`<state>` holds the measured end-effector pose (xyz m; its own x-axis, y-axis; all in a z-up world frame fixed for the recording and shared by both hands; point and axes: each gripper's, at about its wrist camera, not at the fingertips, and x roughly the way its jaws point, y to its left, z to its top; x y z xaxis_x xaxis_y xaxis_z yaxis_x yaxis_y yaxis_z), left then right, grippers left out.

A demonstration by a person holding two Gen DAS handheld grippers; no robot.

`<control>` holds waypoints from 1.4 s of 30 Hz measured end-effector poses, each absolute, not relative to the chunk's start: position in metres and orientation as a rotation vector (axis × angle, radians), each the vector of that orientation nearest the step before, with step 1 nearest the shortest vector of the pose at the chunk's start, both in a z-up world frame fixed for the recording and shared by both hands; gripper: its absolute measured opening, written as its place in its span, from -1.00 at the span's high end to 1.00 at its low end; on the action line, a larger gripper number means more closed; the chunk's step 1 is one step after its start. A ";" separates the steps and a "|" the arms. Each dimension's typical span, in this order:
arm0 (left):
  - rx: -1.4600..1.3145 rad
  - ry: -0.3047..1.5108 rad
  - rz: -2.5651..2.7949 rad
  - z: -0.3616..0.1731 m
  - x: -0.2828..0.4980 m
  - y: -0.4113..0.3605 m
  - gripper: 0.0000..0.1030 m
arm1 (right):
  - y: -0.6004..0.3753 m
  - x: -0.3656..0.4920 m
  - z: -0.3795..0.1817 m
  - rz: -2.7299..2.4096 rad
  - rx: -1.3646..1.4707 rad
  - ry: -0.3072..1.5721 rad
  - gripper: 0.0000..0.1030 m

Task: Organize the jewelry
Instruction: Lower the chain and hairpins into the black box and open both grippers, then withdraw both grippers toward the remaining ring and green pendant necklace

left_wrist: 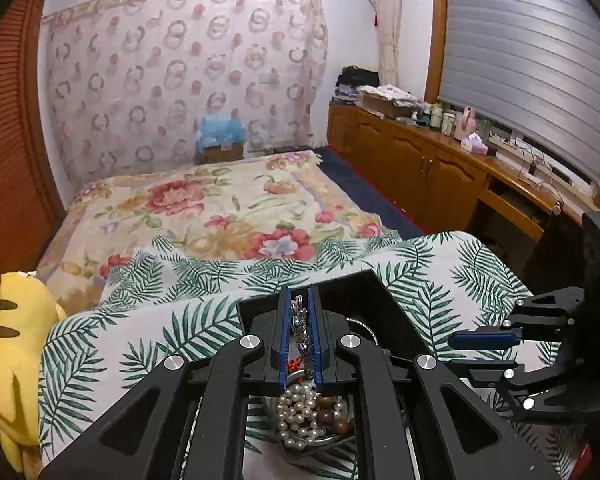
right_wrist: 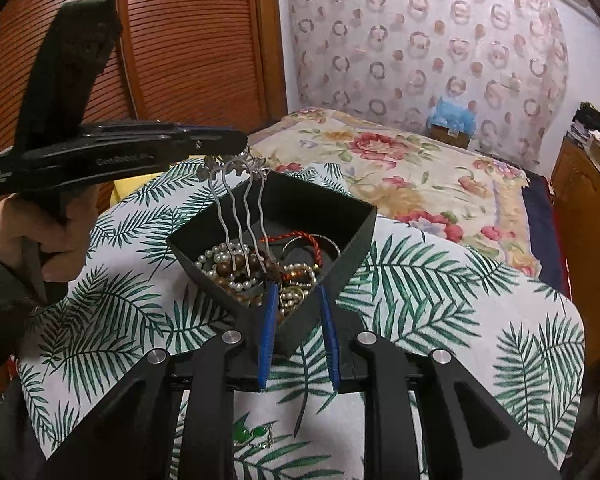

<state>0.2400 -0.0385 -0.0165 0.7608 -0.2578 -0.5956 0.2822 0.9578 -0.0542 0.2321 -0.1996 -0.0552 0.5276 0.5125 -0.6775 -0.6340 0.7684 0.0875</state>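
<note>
A black open box (right_wrist: 352, 248) on the leaf-print table holds pearl strands (right_wrist: 216, 258), brown beads, a red cord and gold pieces. My left gripper (right_wrist: 236, 148) is shut on the ornate top of a silver hair comb (right_wrist: 240, 216), held above the box with its prongs hanging down into it. In the left wrist view the comb's top (left_wrist: 300, 320) shows between the shut blue pads, pearls (left_wrist: 300, 412) below. My right gripper (right_wrist: 296, 300) is open, its blue fingers astride the box's near corner, holding nothing. It also shows in the left wrist view (left_wrist: 480, 350).
A green-stone piece (right_wrist: 248, 434) and a dark thin stick (right_wrist: 302, 404) lie on the leaf-print cloth (right_wrist: 440, 320) in front of the box. A yellow plush toy (left_wrist: 12, 352) sits left of the table. A floral bed (left_wrist: 220, 208) lies beyond, wooden cabinets (left_wrist: 420, 164) at right.
</note>
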 end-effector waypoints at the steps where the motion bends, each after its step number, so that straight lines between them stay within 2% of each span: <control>1: 0.040 0.642 -0.295 -0.017 0.240 -0.039 0.85 | -0.201 0.230 -0.056 0.688 -0.175 0.748 0.54; 12: 0.038 0.636 -0.315 -0.014 0.233 -0.040 0.84 | -0.212 0.215 -0.059 0.664 -0.157 0.762 0.54; 13: 0.037 0.639 -0.320 -0.014 0.230 -0.040 0.71 | -0.214 0.212 -0.060 0.665 -0.155 0.765 0.54; 14: 0.035 0.640 -0.323 -0.013 0.228 -0.039 0.44 | -0.216 0.207 -0.061 0.662 -0.155 0.771 0.54; 15: 0.034 0.637 -0.329 -0.014 0.223 -0.039 0.35 | -0.217 0.203 -0.063 0.660 -0.156 0.776 0.53; 17: 0.041 0.643 -0.338 -0.018 0.214 -0.038 0.32 | -0.220 0.196 -0.066 0.661 -0.160 0.787 0.38; 23: 0.054 0.682 -0.357 -0.032 0.189 -0.039 0.09 | -0.221 0.177 -0.083 0.668 -0.161 0.835 0.37; 42: 0.075 0.801 -0.397 -0.081 0.145 -0.047 0.07 | -0.190 0.172 -0.104 0.646 -0.199 0.927 0.42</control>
